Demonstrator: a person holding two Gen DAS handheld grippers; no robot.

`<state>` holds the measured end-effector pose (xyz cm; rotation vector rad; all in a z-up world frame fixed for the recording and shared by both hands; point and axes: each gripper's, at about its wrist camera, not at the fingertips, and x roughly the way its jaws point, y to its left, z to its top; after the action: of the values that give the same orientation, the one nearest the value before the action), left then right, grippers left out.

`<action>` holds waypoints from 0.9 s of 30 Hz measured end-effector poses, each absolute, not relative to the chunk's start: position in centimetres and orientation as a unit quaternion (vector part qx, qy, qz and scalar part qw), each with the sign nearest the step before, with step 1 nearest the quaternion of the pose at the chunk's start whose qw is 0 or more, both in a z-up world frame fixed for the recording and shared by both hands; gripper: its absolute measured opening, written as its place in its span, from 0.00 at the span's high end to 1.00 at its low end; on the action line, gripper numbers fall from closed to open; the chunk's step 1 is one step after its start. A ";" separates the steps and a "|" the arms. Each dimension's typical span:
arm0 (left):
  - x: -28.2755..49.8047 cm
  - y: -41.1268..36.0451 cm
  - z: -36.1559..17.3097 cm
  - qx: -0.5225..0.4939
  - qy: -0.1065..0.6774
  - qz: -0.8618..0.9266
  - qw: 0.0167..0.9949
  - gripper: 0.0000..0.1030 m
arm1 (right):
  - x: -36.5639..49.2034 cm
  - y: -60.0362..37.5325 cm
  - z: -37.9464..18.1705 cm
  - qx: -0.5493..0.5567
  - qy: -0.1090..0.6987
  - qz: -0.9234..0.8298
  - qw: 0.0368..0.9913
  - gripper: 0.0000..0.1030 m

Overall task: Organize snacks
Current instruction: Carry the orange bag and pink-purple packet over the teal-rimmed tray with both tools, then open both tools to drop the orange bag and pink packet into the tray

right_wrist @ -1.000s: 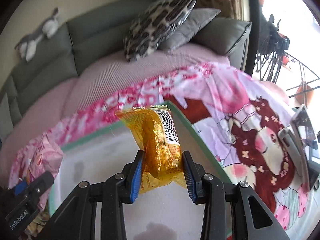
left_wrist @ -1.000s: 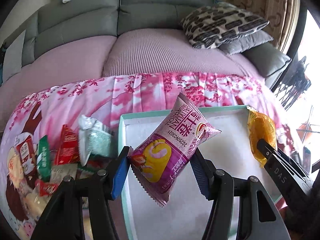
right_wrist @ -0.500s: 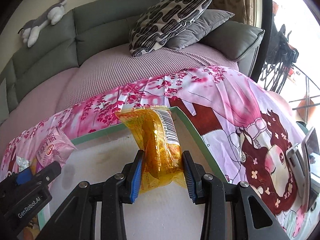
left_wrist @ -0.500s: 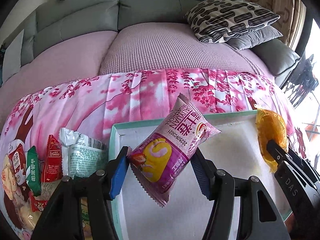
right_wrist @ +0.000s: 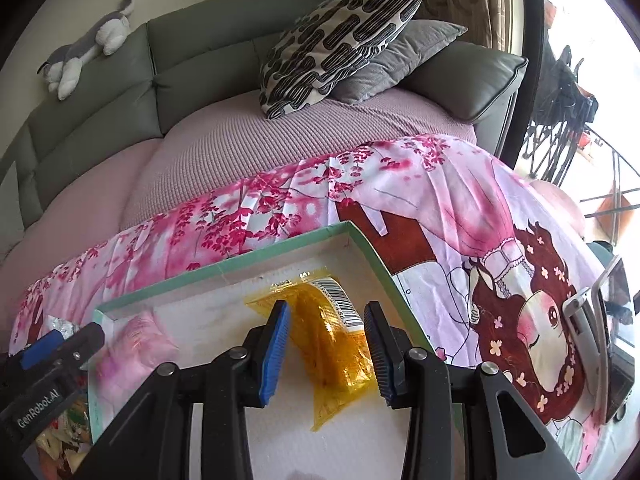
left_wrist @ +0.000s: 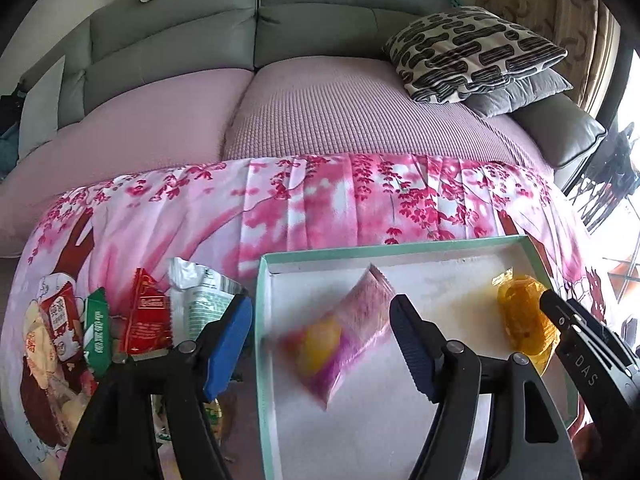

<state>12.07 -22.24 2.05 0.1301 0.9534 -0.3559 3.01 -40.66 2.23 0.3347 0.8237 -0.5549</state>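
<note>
**Left wrist view: both snack packets lying in the tray, both tools standing wide**

Left wrist view is showing the left tool [left_wrist: 322, 330] standing wide, its blue pads apart and gripping nothing. The pink packet [left_wrist: 340, 332] is showing blurred between and beyond the pads, over the white floor of the tray [left_wrist: 262, 320]; I cannot tell whether it is touching the floor. The tool's left pad is hanging just outside the tray's left wall, the right pad inside it. To the left of the tray, a heap of loose snacks is lying on the pink blossom cloth [left_wrist: 304, 200]: a silver-green packet [left_wrist: 200, 300] just beside the tray wall, then a red packet [left_wrist: 146, 314], then a green packet [left_wrist: 97, 330], with more beyond.

In the right wrist view the right tool [right_wrist: 326, 344] is also standing wide. The yellow packet [right_wrist: 332, 344] is lying on the tray floor near the tray's far right corner [right_wrist: 352, 229], its barcode end pointing toward that corner. It is sitting between the pads; whether either pad is brushing it I cannot tell. The same packet is showing at the tray's right side in the left wrist view, just beside the other tool's black body.

Behind the tray, a grey-green sofa [right_wrist: 200, 52] is carrying a black-and-white patterned cushion [right_wrist: 336, 44] and a plush toy [right_wrist: 88, 44].
</note>
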 end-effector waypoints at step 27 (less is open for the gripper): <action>13.0 -19.7 0.5 0.097 0.445 -0.079 0.887 0.00 | 3.2 -39.5 2.2 0.153 0.398 -0.231 0.874 0.00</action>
<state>12.99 -19.65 0.47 0.2019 0.9252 -0.1653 3.17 -39.54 2.20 0.3191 0.8317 -0.4823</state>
